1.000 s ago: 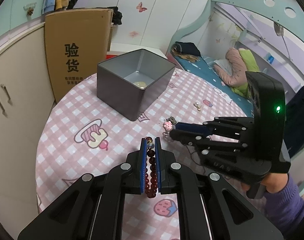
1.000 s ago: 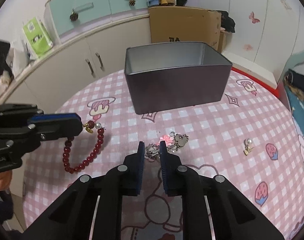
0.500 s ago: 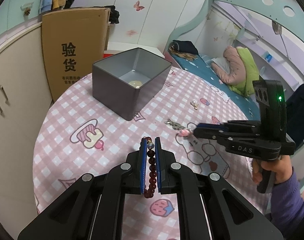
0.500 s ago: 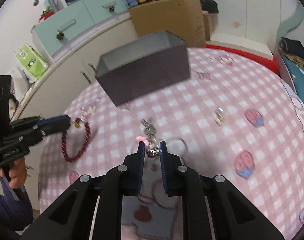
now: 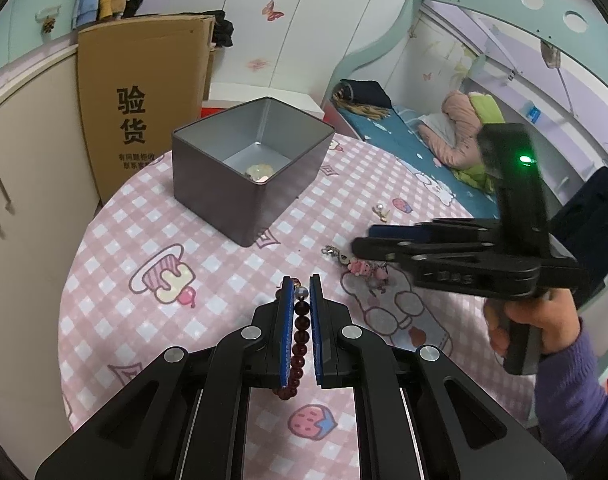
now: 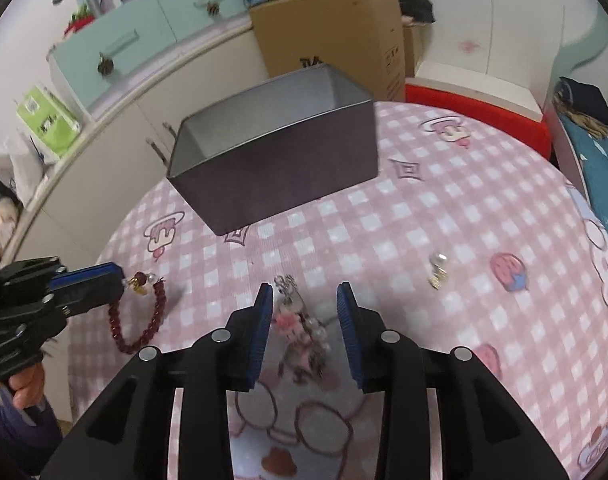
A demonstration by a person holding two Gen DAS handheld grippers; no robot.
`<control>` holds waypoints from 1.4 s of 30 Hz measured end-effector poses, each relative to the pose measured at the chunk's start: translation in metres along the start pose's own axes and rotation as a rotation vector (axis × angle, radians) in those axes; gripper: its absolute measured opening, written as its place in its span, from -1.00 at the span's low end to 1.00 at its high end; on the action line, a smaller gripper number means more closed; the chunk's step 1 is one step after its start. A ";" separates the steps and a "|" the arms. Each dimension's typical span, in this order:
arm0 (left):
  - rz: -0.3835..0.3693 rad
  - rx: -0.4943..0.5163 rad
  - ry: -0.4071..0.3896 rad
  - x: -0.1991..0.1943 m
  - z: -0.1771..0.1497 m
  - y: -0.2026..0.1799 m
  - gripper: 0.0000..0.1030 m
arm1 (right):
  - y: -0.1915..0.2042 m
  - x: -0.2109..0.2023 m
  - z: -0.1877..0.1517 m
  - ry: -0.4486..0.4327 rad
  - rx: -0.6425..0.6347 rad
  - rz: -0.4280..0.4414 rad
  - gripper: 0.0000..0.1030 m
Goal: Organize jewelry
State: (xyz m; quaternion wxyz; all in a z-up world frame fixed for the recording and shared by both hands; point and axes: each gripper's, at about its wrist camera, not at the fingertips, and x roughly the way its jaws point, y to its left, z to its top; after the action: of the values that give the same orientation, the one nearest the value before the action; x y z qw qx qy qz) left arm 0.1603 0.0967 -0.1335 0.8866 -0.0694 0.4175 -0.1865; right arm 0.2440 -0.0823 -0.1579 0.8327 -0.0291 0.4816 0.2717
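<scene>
Left tongs (image 5: 300,284) narrow, clamped on a bracelet (image 5: 297,334) of dark red beads; a pale bead and a gold piece at the tips, the rest of the string hanging down between the blue pads (image 5: 286,332). From the right wrist view, the same bracelet (image 6: 137,322) in a loop below the left tongs (image 6: 117,276), just above the cloth.

Right tongs (image 6: 305,294) wide apart, nothing between the pads, hovering over a keychain (image 6: 299,326) with a pink charm — blurred, lying on the desk (image 6: 464,208) directly under the gap. In the left wrist view, right tongs (image 5: 364,240) just above this keychain (image 5: 360,266), its small clasp sticking out toward the tin.

Further out, an earring (image 6: 438,270) with a pearl, alone on the pink checked cloth to the right of the keychain, well apart from it; also seen as a small earring (image 5: 380,210) beyond the right tongs.

Behind all these, an open grey tin (image 5: 247,168) upright on the desk, with one pale round piece (image 5: 259,171) on its bottom. From the right side, only the walls of the tin (image 6: 279,160) visible, its bottom hidden.

Past the desk edge — a cardboard box (image 5: 143,92) with printed characters, leaning at the cabinet (image 5: 23,168). A bed (image 5: 424,152) on the other side.
</scene>
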 end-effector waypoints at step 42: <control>0.156 0.026 0.136 0.049 -0.015 -0.002 -0.49 | -0.007 -0.110 0.031 -0.254 0.012 0.031 -0.71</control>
State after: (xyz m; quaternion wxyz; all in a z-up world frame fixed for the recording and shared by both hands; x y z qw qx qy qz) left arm 0.1768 0.0766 -0.1780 0.8690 -0.0122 0.4783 -0.1265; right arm 0.2291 -0.1258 -0.0532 0.8828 0.0178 0.3744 0.2832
